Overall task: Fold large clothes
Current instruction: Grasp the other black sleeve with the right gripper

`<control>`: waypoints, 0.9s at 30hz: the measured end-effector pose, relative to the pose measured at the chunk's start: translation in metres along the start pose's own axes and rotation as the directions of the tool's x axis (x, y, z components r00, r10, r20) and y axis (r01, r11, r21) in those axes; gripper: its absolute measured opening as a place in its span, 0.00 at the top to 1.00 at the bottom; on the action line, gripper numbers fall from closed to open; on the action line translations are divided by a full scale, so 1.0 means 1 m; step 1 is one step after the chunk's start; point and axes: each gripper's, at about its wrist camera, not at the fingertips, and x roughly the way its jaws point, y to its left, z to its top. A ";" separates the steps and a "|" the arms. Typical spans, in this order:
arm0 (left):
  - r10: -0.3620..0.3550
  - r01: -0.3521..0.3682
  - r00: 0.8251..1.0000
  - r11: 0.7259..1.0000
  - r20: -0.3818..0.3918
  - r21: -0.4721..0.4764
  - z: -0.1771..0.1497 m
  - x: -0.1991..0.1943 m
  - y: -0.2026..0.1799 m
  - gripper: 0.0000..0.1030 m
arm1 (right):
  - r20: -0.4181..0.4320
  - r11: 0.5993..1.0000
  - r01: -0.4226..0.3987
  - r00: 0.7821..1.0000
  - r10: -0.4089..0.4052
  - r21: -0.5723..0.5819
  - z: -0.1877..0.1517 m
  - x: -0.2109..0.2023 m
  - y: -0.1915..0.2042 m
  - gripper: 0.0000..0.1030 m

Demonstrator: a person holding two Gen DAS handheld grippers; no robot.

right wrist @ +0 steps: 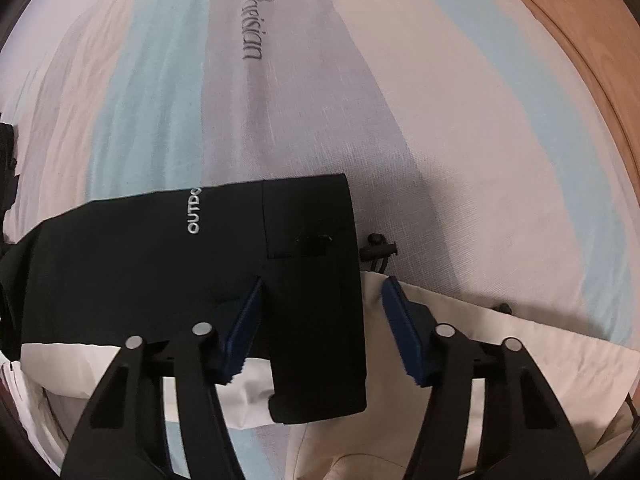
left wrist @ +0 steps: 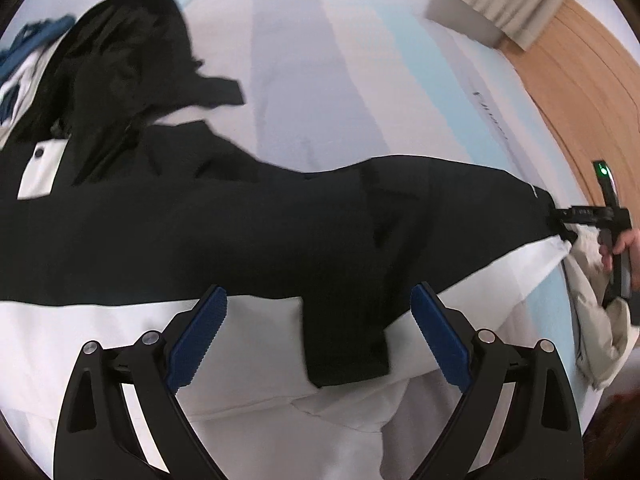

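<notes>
Both claws stand with their blue-padded fingers apart and nothing between them: the left claw hangs over the jacket's body, and the right claw hangs over the sleeve end. In the left wrist view the right claw appears small at the sleeve's cuff, with the person's hand on its handle; whether it touches the cloth there is too small to tell. The black-and-white jacket lies spread flat on the bed, its black upper part above a white lower band. Its sleeve stretches out straight, long axis running across the left wrist view from the body at left to the cuff at right. In the right wrist view the sleeve ends in a squared black cuff pointing right, with white lettering "OUTDO" across it and a black tab hanging down past the white fabric. A small black cord toggle sits just beside the cuff. The hood lies bunched at the upper left. The bed sheet is striped in pale blue, lilac and pink with script lettering. A beige garment lies crumpled at the bed's right edge, near wooden flooring.
</notes>
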 end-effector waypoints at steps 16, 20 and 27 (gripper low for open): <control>0.009 -0.009 1.000 0.999 0.007 0.042 -0.010 -0.011 -0.002 0.11 | -0.023 1.000 0.009 1.000 -0.008 0.006 -0.035 -0.002 0.026 0.37; 0.011 -0.012 1.000 0.999 0.009 0.046 -0.011 -0.013 -0.004 0.11 | -0.016 1.000 0.024 1.000 -0.023 0.013 -0.040 -0.001 0.023 0.61; 0.012 -0.012 1.000 1.000 0.009 0.015 -0.014 -0.020 0.005 0.11 | 0.006 0.999 -0.040 0.999 0.040 -0.012 -0.055 -0.024 0.028 0.84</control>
